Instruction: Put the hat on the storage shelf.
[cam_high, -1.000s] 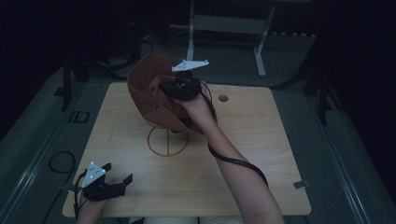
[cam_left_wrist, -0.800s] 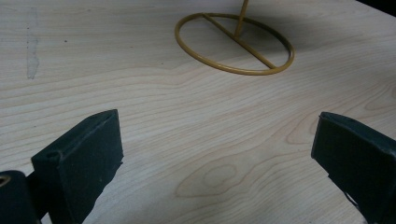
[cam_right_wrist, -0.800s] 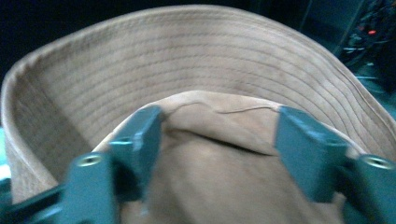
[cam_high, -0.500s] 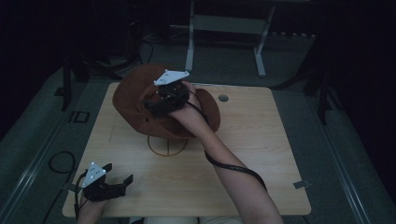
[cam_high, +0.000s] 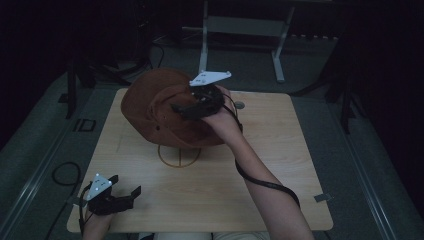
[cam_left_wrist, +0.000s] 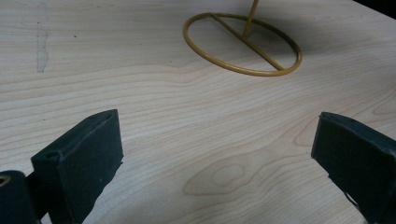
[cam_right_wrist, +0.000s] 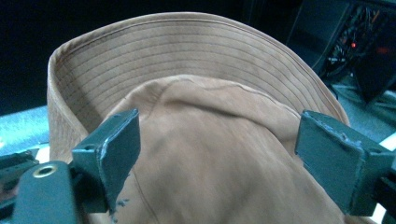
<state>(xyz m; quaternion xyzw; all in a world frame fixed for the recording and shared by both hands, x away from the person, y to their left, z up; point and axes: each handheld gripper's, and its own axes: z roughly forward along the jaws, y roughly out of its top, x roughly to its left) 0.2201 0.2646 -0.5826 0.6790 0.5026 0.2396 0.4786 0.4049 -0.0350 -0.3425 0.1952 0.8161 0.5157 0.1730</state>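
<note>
A brown brimmed hat (cam_high: 150, 107) sits on a gold wire stand whose ring base (cam_high: 179, 156) rests on the wooden table (cam_high: 280, 150). My right gripper (cam_high: 181, 110) hovers at the hat's right side, pointing left over the crown. Its jaws have just been opening and stand wide. In the right gripper view the crown (cam_right_wrist: 210, 140) lies between the pads (cam_right_wrist: 116, 140) without being pressed. My left gripper (cam_high: 127, 185) rests open at the table's near left corner. In the left gripper view it (cam_left_wrist: 217, 140) is empty and faces the ring base (cam_left_wrist: 243, 44).
A small round disc (cam_high: 240, 105) lies on the table behind the right hand. A metal frame (cam_high: 240, 25) stands beyond the far edge. A cable loop (cam_high: 62, 172) lies on the floor to the left.
The hat has gone from tilted up in the right gripper to sitting level on the stand. The right gripper let go and drew back to the right. The left gripper stayed put.
</note>
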